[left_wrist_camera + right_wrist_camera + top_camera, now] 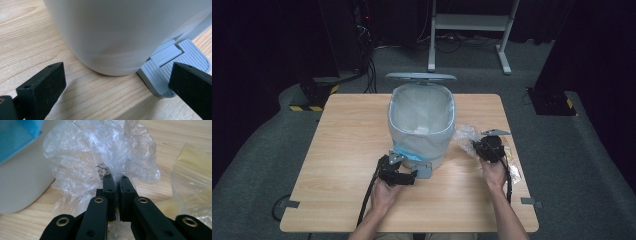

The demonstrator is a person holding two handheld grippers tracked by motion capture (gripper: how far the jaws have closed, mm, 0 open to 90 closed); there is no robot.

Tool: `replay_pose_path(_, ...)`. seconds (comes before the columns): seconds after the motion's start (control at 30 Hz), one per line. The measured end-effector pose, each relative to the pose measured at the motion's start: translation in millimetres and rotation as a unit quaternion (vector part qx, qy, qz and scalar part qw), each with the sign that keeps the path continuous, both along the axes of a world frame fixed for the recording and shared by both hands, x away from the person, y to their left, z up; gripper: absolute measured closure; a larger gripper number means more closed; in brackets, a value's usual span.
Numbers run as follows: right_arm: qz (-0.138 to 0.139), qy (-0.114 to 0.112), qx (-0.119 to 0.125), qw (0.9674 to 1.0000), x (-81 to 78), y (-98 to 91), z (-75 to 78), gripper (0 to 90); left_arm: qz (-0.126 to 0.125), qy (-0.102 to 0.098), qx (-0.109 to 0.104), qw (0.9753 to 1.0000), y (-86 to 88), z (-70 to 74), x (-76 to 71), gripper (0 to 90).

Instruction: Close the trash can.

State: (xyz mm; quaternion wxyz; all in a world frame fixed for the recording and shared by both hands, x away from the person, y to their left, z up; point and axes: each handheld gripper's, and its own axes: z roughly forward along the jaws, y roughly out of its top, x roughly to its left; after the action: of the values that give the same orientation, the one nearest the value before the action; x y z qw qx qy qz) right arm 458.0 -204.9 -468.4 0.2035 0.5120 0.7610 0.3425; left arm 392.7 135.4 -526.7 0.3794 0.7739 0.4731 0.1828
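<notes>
A white pedal bin (421, 125) with a clear liner and a raised lid (420, 77) stands mid-table. My left gripper (411, 177) is open at its base, one jaw on the grey foot pedal (172, 67), the other beside the bin wall (120, 32). My right gripper (115, 180) is shut on a crumpled clear plastic wrapper (100, 157), just right of the bin (22, 185); in the high view the wrapper (467, 134) sits ahead of that gripper (480, 146).
A yellowish clear plastic bag (193, 182) lies on the wooden table (347, 150) to the right of the wrapper. A blue strip (17, 135) of liner hangs on the bin. A white desk frame (469, 22) stands on the floor behind.
</notes>
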Motion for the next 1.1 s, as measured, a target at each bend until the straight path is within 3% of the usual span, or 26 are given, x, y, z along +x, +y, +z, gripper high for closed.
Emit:
replay_pose_path(0.47, 0.022, -0.019, 0.022, 0.9993, -21.2, -2.2, 23.6, 86.1, 0.0, 0.004, 0.0, 1.0, 0.8, -0.1, 1.0, 0.8)
replay_pose_path(1.1, 0.039, -0.035, 0.038, 0.9979, -39.5, -13.6, 42.9, 86.1, -0.002, 0.008, -0.002, 1.0, 1.6, -0.2, 1.8, 0.8)
